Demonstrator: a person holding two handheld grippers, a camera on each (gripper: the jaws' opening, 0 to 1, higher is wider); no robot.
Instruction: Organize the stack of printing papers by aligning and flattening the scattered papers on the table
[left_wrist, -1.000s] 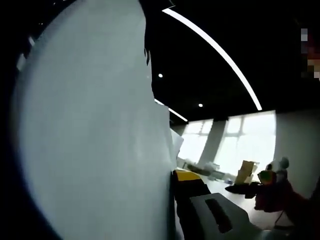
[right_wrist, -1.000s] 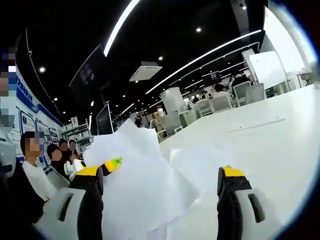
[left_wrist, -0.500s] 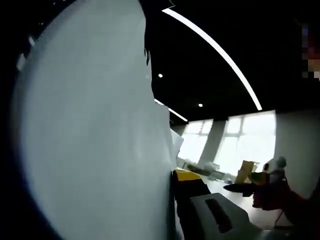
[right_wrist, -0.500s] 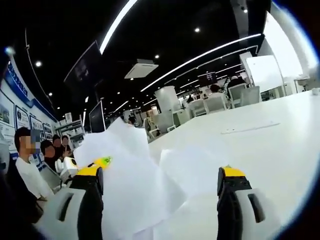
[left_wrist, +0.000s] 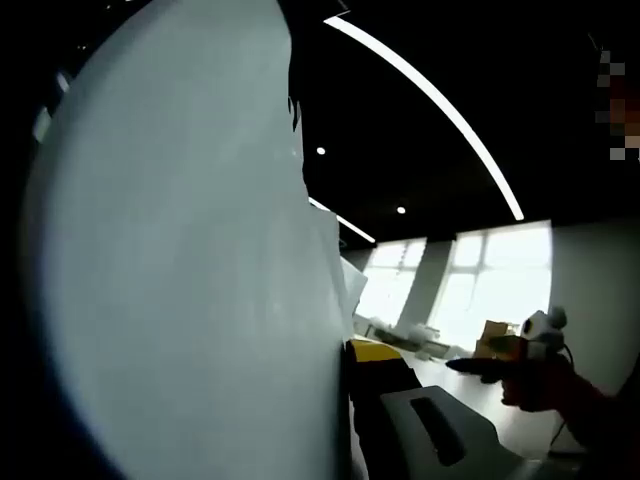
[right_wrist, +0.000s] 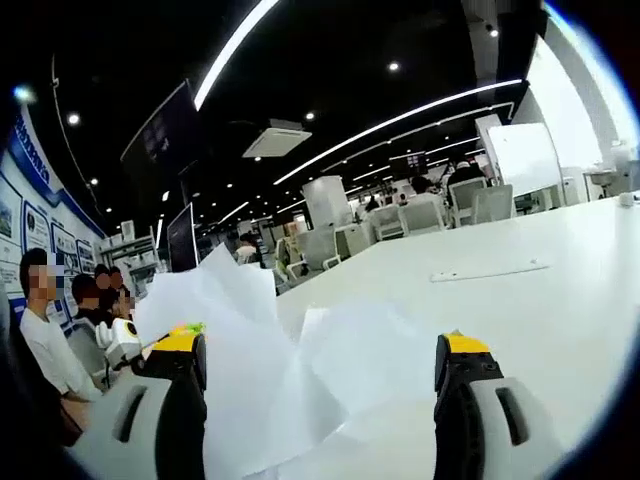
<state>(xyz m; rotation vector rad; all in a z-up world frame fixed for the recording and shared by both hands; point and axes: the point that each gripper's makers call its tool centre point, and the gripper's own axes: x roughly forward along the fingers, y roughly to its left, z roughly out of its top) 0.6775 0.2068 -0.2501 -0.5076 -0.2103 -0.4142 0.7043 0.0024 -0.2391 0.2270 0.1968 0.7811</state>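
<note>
A big white paper sheet (left_wrist: 190, 270) stands on edge right in front of the left gripper view and hides the left jaw. My left gripper (left_wrist: 345, 352) is shut on it, its yellow-tipped right jaw pressed against the sheet's edge. In the right gripper view, several loose white papers (right_wrist: 365, 350) lie crumpled and overlapping on the white table (right_wrist: 530, 300), and one sheet (right_wrist: 225, 305) rises at the left. My right gripper (right_wrist: 320, 345) is open just above these papers with nothing between its jaws. The right gripper (left_wrist: 520, 350) also appears at the right in the left gripper view, on a red sleeve.
Several people (right_wrist: 60, 320) stand at the left beyond the papers. A thin flat strip (right_wrist: 490, 272) lies farther out on the table. Chairs and desks (right_wrist: 440, 210) line the far side. Bright windows (left_wrist: 490, 290) fill the background in the left gripper view.
The right gripper has drifted left and slightly lower in the left gripper view. The right gripper view has shifted, so the papers sit lower and more to the left. The left gripper holds still.
</note>
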